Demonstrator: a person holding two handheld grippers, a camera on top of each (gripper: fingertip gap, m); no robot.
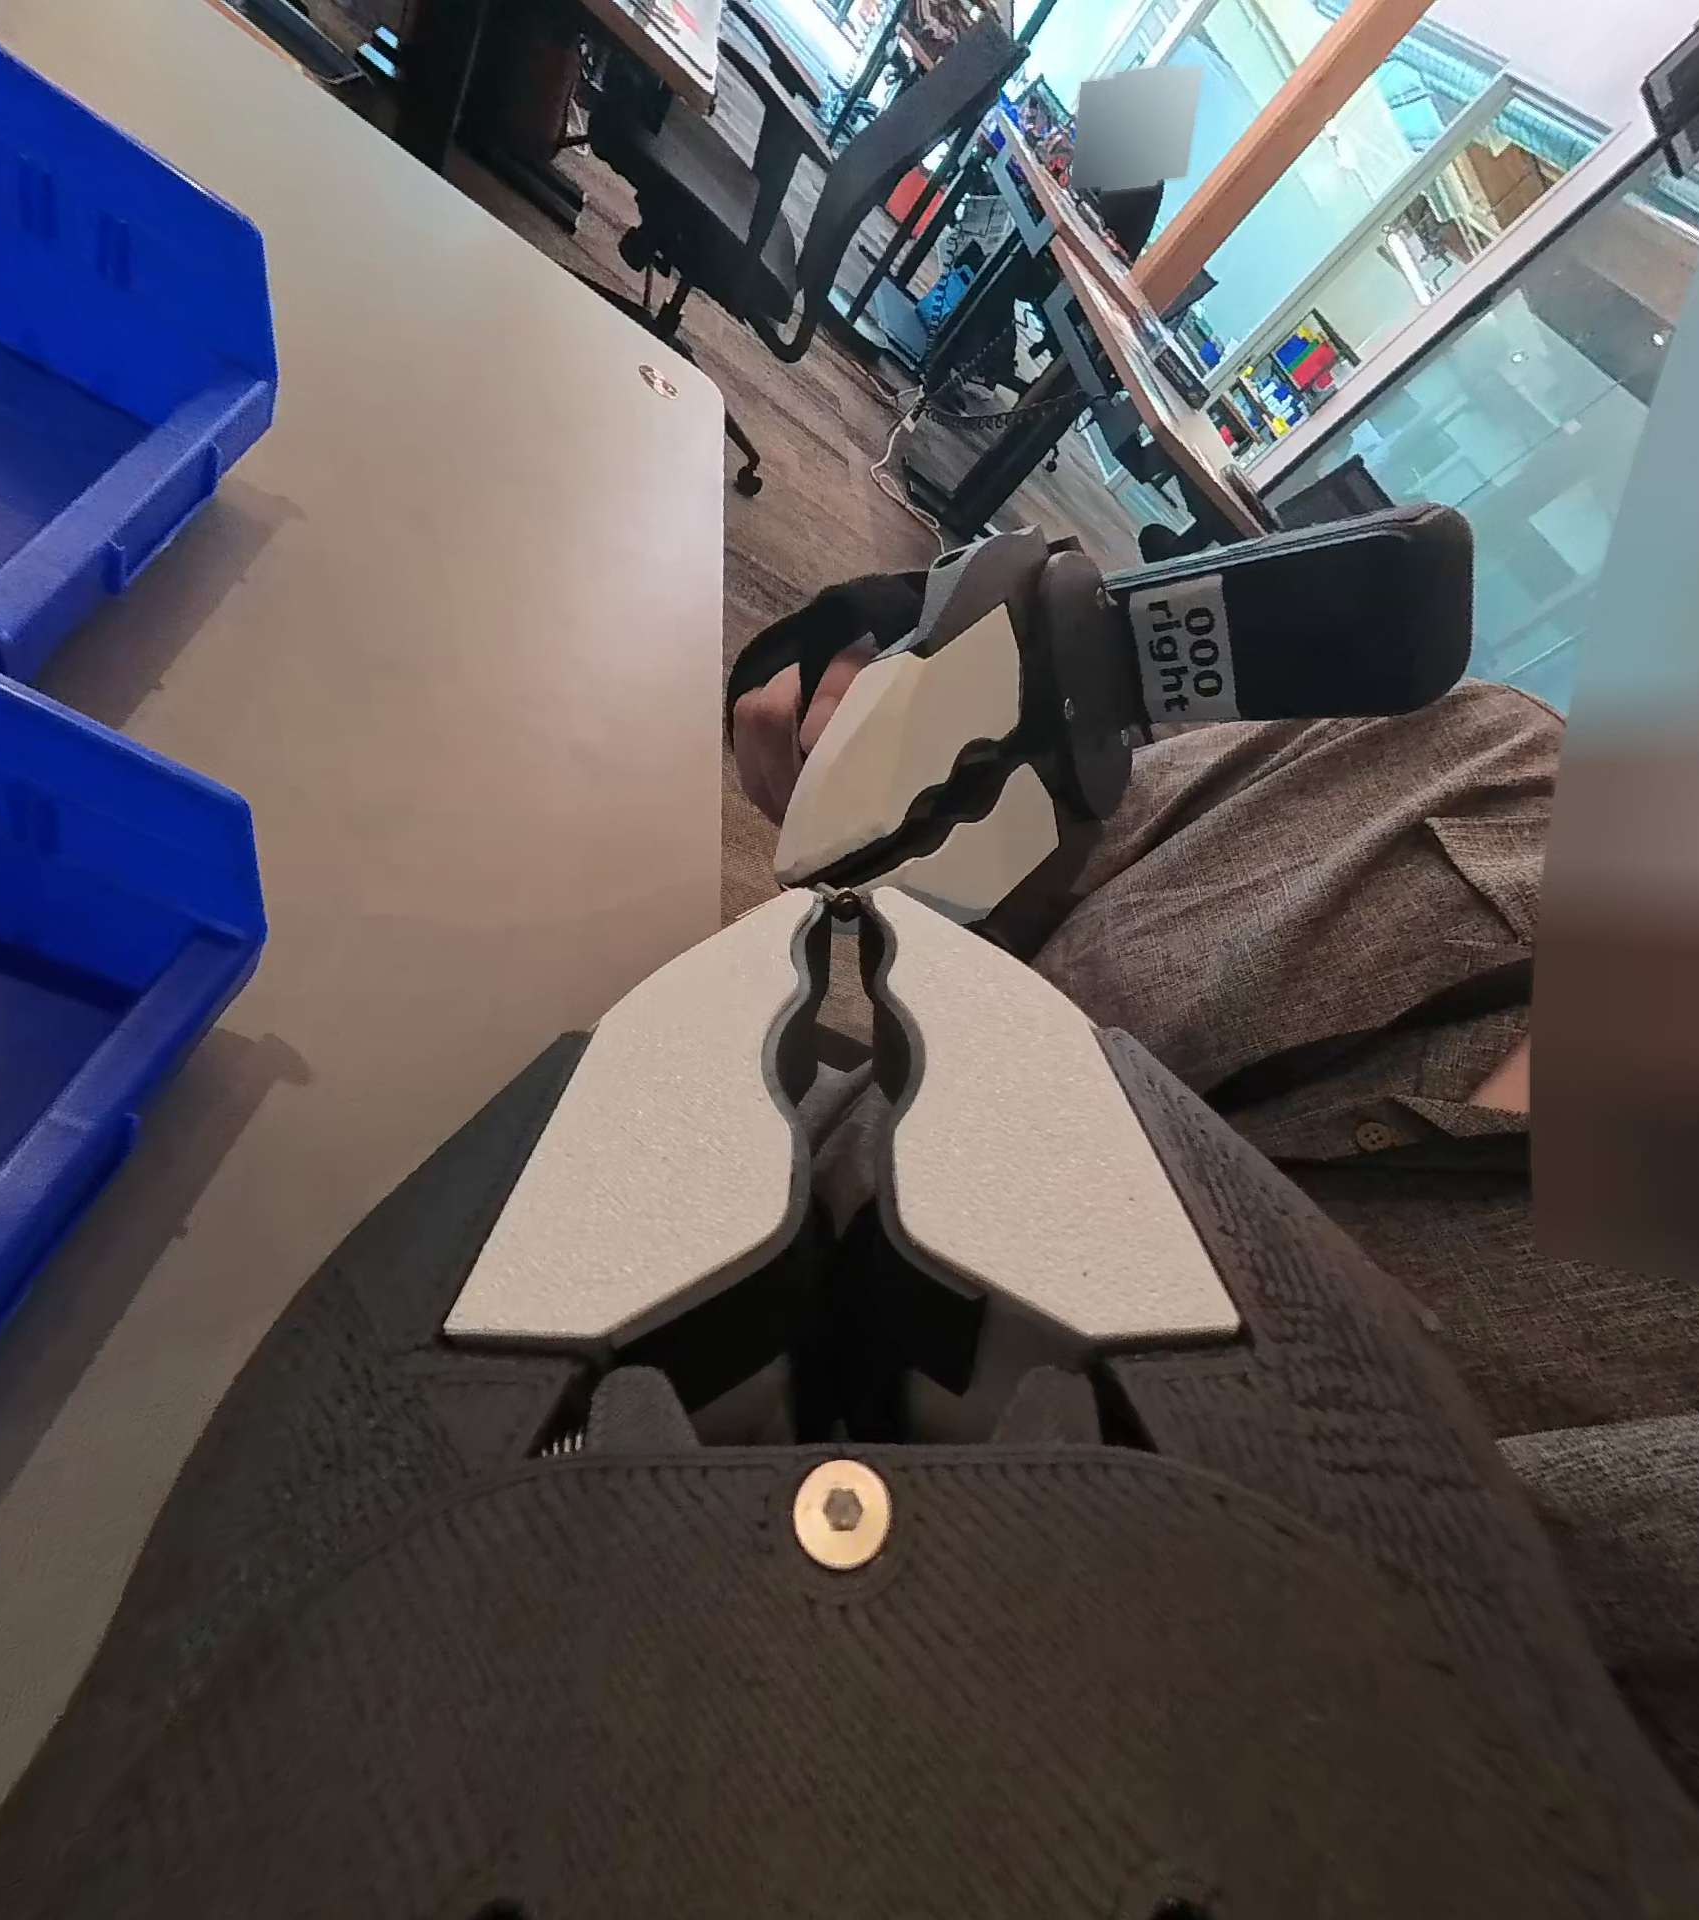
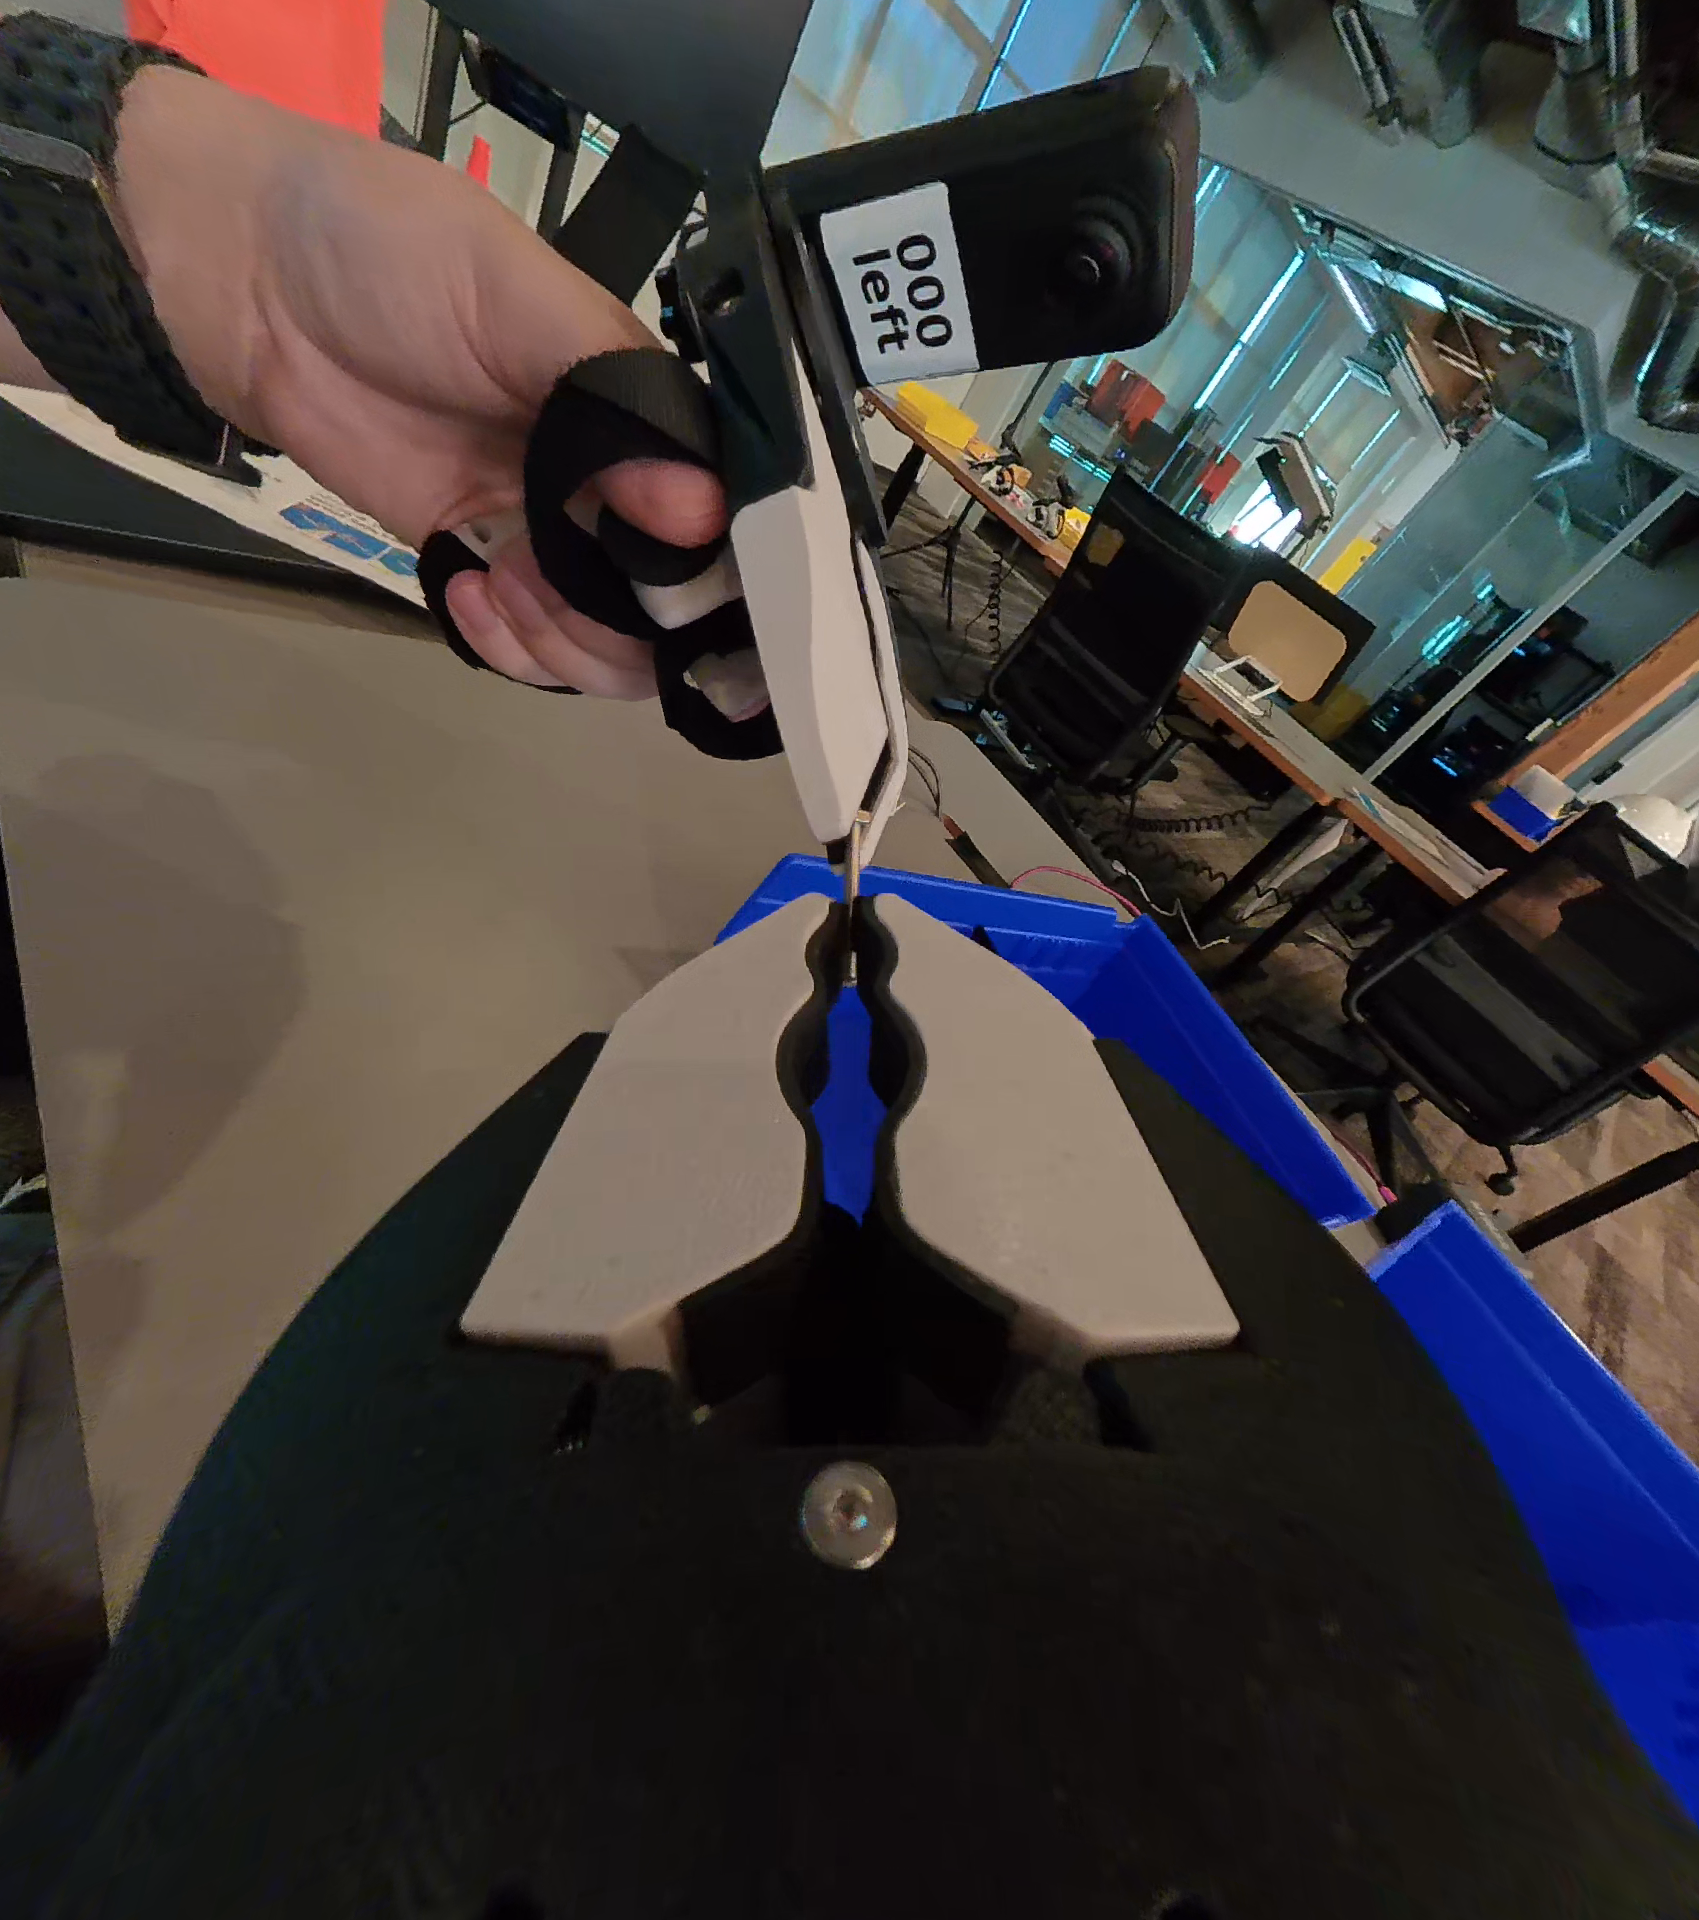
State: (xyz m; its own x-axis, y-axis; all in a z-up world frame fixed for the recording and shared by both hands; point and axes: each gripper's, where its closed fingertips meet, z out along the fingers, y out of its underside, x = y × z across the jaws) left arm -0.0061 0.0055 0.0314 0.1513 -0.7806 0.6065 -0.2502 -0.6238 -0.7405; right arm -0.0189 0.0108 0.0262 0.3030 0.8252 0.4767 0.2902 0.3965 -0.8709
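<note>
Pin (image 2: 854, 914) pinched between left gripper (image 2: 860, 826) and right gripper (image 2: 850, 912).

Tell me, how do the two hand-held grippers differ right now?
The left gripper pinches the thin metal pin near its top, pointing down in the right wrist view; the right gripper pinches it lower. The left hand shows fully, with a black wrist band; the right hand is mostly hidden. Both have pale fingers, black bodies, and are shut on that pin.
</note>
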